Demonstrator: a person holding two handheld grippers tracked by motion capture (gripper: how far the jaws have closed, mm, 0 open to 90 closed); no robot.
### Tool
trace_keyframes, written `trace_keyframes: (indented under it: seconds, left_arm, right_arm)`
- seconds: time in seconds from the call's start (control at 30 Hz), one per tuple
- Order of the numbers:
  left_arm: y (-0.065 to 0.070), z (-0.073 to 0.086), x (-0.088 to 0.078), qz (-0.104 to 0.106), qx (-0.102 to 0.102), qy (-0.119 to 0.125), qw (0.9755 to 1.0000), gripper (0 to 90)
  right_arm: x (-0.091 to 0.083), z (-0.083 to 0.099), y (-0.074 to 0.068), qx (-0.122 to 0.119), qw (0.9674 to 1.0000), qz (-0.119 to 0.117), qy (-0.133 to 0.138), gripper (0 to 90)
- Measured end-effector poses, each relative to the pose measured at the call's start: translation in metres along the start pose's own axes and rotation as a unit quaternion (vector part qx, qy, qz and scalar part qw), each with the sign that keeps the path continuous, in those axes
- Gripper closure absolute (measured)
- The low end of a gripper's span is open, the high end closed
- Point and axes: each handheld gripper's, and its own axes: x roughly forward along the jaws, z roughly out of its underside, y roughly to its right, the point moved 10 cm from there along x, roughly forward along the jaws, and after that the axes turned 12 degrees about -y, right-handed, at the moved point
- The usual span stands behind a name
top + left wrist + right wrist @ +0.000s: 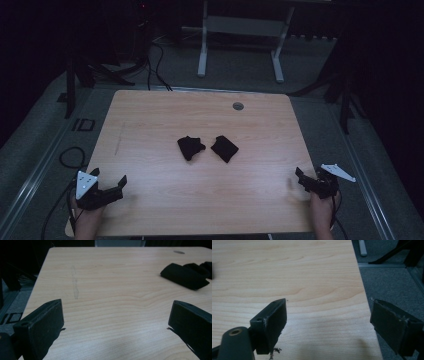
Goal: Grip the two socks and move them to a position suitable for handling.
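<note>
Two black folded cloths mid-desk: left cloth just beside right cloth, apart, both short of grommet hole.
Left gripper at near-left desk corner, jaws wide, nothing held.
Right gripper at near-right edge, jaws wide, empty.
Step judged: start, approach not begun.
Next: each gripper reaches inward to nearer cloth, jaws straddle edge, close.
</note>
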Motion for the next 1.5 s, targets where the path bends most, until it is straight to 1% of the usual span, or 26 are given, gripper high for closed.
trace_keyframes:
  seconds: [0.07, 0.1, 0.17, 0.2, 0.23, 0.33, 0.4, 0.47, 0.5, 0.53, 0.6, 0.63, 0.7, 0.73, 0.87, 0.9, 0.93, 0.97, 1.03, 1.1, 1.13, 1.2, 1.23, 1.3, 1.43, 1.5]
  left_arm:
    - [0.000, 0.000, -0.001, 0.002, -0.003, 0.001, 1.0000, 0.3]
    - [0.000, -0.001, -0.001, 0.002, -0.006, 0.003, 1.0000, 0.3]
    - [0.000, -0.001, -0.002, 0.003, -0.008, 0.005, 1.0000, 0.3]
    - [-0.001, -0.001, -0.001, 0.008, -0.009, 0.006, 0.9999, 0.3]
    - [-0.001, -0.001, -0.001, 0.008, -0.007, 0.005, 0.9999, 0.3]
    - [-0.001, -0.003, -0.001, 0.009, -0.003, 0.007, 0.9999, 0.3]
    - [0.000, -0.004, -0.001, 0.010, -0.004, 0.012, 0.9999, 0.3]
    - [0.001, -0.005, -0.002, 0.005, -0.007, 0.016, 0.9998, 0.3]
    - [0.002, -0.006, -0.002, 0.009, -0.008, 0.020, 0.9997, 0.3]
    - [0.003, -0.007, -0.002, 0.012, -0.008, 0.023, 0.9996, 0.3]
    - [0.004, -0.007, -0.002, 0.006, 0.003, 0.024, 0.9997, 0.4]
    - [0.006, -0.007, -0.002, 0.007, 0.007, 0.024, 0.9997, 0.3]
    - [0.008, -0.007, -0.001, 0.011, 0.009, 0.024, 0.9996, 0.4]
    - [0.010, -0.008, -0.002, 0.016, 0.005, 0.025, 0.9996, 0.4]
    - [0.017, -0.009, -0.003, 0.044, -0.010, 0.026, 0.9986, 0.4]
    - [0.017, -0.009, -0.003, 0.044, -0.010, 0.026, 0.9986, 1.3]
    - [0.020, -0.009, -0.002, 0.049, -0.007, 0.025, 0.9984, 1.3]
    - [0.021, -0.010, -0.002, 0.051, -0.005, 0.026, 0.9983, 2.0]
    - [0.024, -0.011, -0.003, 0.054, 0.000, 0.031, 0.9981, 2.0]
    - [0.027, -0.011, -0.003, 0.061, -0.003, 0.028, 0.9977, 2.0]
    - [0.029, -0.011, -0.003, 0.064, -0.003, 0.025, 0.9977, 2.0]
    - [0.031, -0.009, -0.002, 0.063, -0.002, 0.011, 0.9980, 2.0]
    - [0.033, -0.008, -0.002, 0.068, -0.005, 0.004, 0.9977, 1.9]
    - [0.037, -0.006, -0.001, 0.077, -0.007, -0.009, 0.9970, 1.9]
    - [0.041, -0.003, 0.002, 0.075, 0.006, -0.027, 0.9968, 1.9]
    - [0.042, -0.002, 0.003, 0.075, 0.008, -0.033, 0.9966, 1.9]
  right_arm:
    - [0.001, 0.000, 0.000, -0.001, 1.0000, 0.001, -0.002, 13.7]
    - [0.001, 0.001, 0.001, 0.002, 1.0000, 0.003, -0.007, 13.7]
    - [0.002, 0.002, 0.000, -0.001, 0.9999, 0.004, -0.012, 13.8]
    - [0.002, 0.003, -0.002, -0.011, 0.9998, 0.007, -0.015, 13.8]
    - [0.001, 0.003, -0.003, -0.016, 0.9997, 0.008, -0.014, 13.8]
    - [0.002, 0.005, -0.005, -0.022, 0.9995, 0.004, -0.025, 13.7]
    - [0.002, 0.006, -0.007, -0.028, 0.9992, 0.001, -0.027, 13.8]
    - [0.002, 0.007, -0.009, -0.046, 0.9983, 0.003, -0.035, 13.8]
    - [0.002, 0.008, -0.010, -0.056, 0.9977, 0.005, -0.038, 13.8]
    - [0.002, 0.009, -0.013, -0.064, 0.9971, 0.003, -0.042, 13.8]
    - [0.002, 0.009, -0.019, -0.074, 0.9960, -0.020, -0.046, 13.5]
    - [0.002, 0.009, -0.022, -0.076, 0.9954, -0.030, -0.050, 13.4]
    - [0.001, 0.007, -0.027, -0.085, 0.9943, -0.042, -0.049, 12.9]
    - [0.001, 0.006, -0.030, -0.090, 0.9934, -0.049, -0.052, 12.7]
    - [0.004, 0.000, -0.042, -0.115, 0.9891, -0.064, -0.067, 12.6]
    - [0.004, 0.000, -0.042, -0.115, 0.9891, -0.064, -0.067, 12.6]
    - [0.005, -0.001, -0.046, -0.120, 0.9878, -0.069, -0.072, 12.9]
    - [0.006, -0.004, -0.053, -0.127, 0.9854, -0.081, -0.078, 13.0]
    - [0.008, -0.006, -0.061, -0.136, 0.9824, -0.093, -0.088, 13.0]
    - [0.010, -0.009, -0.070, -0.151, 0.9789, -0.101, -0.094, 13.1]
    - [0.012, -0.010, -0.074, -0.157, 0.9772, -0.103, -0.099, 13.0]
    - [0.015, -0.014, -0.083, -0.166, 0.9749, -0.111, -0.099, 13.0]
    - [0.016, -0.017, -0.087, -0.169, 0.9737, -0.116, -0.098, 13.0]
    - [0.018, -0.021, -0.097, -0.177, 0.9711, -0.127, -0.097, 13.0]
    - [0.022, -0.028, -0.113, -0.199, 0.9657, -0.133, -0.101, 13.0]
    - [0.025, -0.030, -0.119, -0.212, 0.9621, -0.132, -0.110, 13.1]
